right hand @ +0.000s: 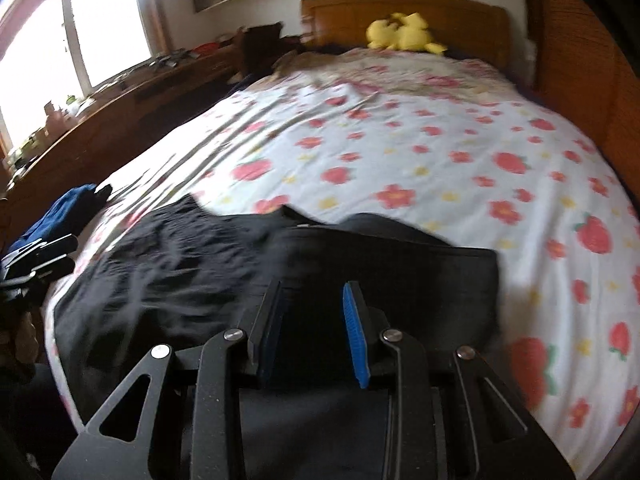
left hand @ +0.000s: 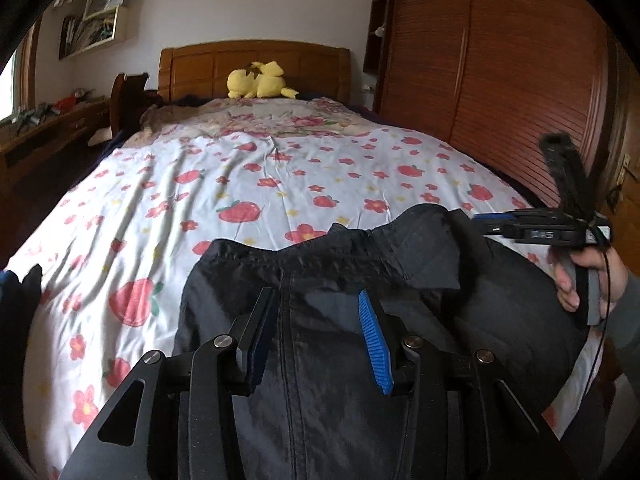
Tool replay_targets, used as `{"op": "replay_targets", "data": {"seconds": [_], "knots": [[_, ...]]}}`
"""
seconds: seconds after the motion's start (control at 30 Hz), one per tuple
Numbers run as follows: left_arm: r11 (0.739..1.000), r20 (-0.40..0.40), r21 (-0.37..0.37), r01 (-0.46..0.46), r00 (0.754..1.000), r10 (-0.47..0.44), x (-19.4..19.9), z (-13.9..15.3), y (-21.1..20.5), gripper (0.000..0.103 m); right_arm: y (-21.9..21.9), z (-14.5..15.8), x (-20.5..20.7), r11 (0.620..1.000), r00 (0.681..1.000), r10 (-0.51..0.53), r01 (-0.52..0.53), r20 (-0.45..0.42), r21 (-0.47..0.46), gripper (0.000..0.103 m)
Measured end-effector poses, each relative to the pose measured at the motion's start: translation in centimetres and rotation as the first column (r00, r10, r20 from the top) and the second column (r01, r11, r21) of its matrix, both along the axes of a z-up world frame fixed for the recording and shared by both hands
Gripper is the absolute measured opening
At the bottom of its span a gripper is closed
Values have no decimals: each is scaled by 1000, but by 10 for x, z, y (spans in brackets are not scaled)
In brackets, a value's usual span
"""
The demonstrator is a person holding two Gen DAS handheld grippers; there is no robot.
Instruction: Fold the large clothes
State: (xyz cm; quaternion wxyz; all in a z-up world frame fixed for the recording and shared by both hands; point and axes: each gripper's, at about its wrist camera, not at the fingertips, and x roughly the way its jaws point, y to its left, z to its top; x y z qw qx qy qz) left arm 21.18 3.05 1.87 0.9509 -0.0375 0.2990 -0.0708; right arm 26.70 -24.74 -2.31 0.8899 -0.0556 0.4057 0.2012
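Scanning left to right: window (right hand: 80, 28) glare far left in the right wrist view, long wooden dresser (right hand: 120, 112) under it with small clutter on top, wall shelf (left hand: 96, 20) above. Dark blue clothes pile (right hand: 52, 216) sits at the bed's left edge, apart from the main garment. Bed (left hand: 160, 208) fills the middle, white sheet printed with red strawberries and flowers, lightly wrinkled; wooden headboard (left hand: 256, 64) at the far end, yellow plush toy (left hand: 258, 82) lying against it. Black garment (left hand: 340, 264) lies flat on the near end of the bed, stitched hem edge facing the headboard, one corner flap folded over toward the right side. Left hand-held gripper (left hand: 316, 336) hovers over the garment, jaws partly apart, blue pad (left hand: 374, 344) visible, nothing between the fingers; seam of the fabric runs under the gap. Right hand-held gripper (right hand: 314, 332) same story in its own view: jaws at a narrower gap, nothing pinched, black fabric below; that frame is motion-blurred. In the left wrist view the right unit shows at the garment's right edge, the person's hand (left hand: 580, 280) wrapped on its handle, grey sleeve behind. Slatted wooden wardrobe (left hand: 500, 80) runs along the right side of the bed.
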Motion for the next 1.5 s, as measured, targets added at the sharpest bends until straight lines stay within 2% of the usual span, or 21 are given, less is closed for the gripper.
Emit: {"op": "replay_targets", "data": {"seconds": [0.17, 0.33, 0.53, 0.6, 0.8, 0.93, 1.03, 1.23, 1.4, 1.5], "knots": [[1000, 23, 15, 2, 1000, -2, -16, 0, 0, 44, 41, -30, 22, 994, 996, -27, 18, -81, -109, 31], [1000, 11, 18, 4, 1000, -5, -27, -3, 2, 44, 48, -51, 46, 988, 991, -46, 26, -126, -152, 31], [1000, 7, 20, -13, 1000, 13, -34, -2, 7, 44, 53, -64, 65, 969, 989, -45, 10, -138, -246, 16], [1000, 8, 13, -21, 1000, 21, -36, -1, 9, 44, 52, -63, 67, 969, 991, -45, 13, -127, -245, 10], [999, 10, 1, -34, 999, 34, -37, -1, 10, 44, 45, -34, 73, 967, 993, -114, 120, 38, -225, 8], [1000, 11, 3, -25, 1000, 25, -37, 0, 6, 44, 40, -33, 89, 965, 989, -145, 146, 21, -216, 8], [1000, 11, 1, -16, 1000, 16, -37, 0, 5, 44, 37, -36, 92, 973, 989, -143, 135, -29, -187, 8], [1000, 3, 1, -8, 1000, 8, -34, -1, 5, 44, 15, -13, 72, 997, 998, -69, 69, 4, -45, 19], [1000, 3, 2, -1, 1000, 1, -32, -1, 2, 44, -16, 4, 58, 993, 995, -93, 96, 42, -74, 24], [1000, 4, 6, 6, 1000, -6, -32, -1, -1, 44, -43, 0, 59, 980, 988, -148, 151, 32, -133, 24]]}}
